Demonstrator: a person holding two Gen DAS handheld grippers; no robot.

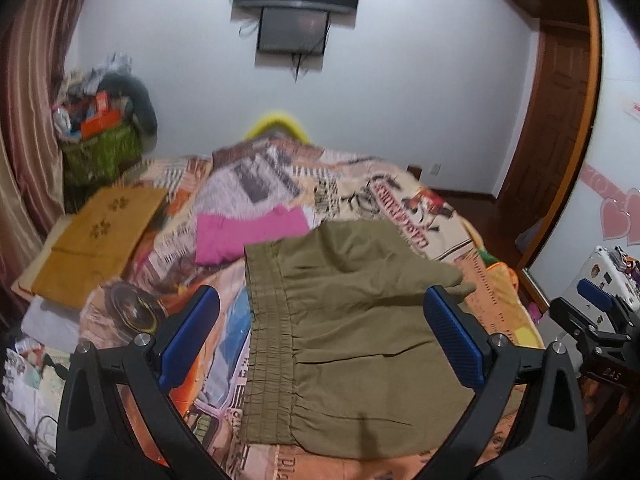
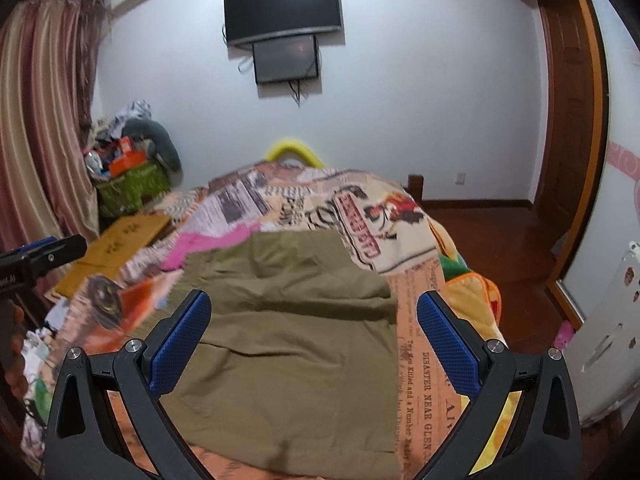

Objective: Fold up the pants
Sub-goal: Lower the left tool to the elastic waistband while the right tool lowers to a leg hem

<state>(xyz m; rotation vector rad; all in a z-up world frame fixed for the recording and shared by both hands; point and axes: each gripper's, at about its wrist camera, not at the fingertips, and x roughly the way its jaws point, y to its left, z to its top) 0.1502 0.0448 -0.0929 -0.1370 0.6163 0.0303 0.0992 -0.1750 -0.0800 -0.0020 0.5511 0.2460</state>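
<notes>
While the olive pants [image 1: 352, 344] lie flat on the patterned bedspread [image 2: 416, 360], beside a pink garment [image 1: 244, 236], we hold our left gripper [image 1: 320, 344] and right gripper [image 2: 312, 344] spread wide above them, empty.

Open bedspread [image 2: 416, 360] right of pants [image 2: 288, 344]; pink garment [image 1: 248, 236] crowds far-left corner; tan pillow [image 1: 100, 236] further left.

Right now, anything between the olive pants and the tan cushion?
Yes: in the left wrist view, pink cloth and patterned bedspread lie between pants and cushion.
</notes>
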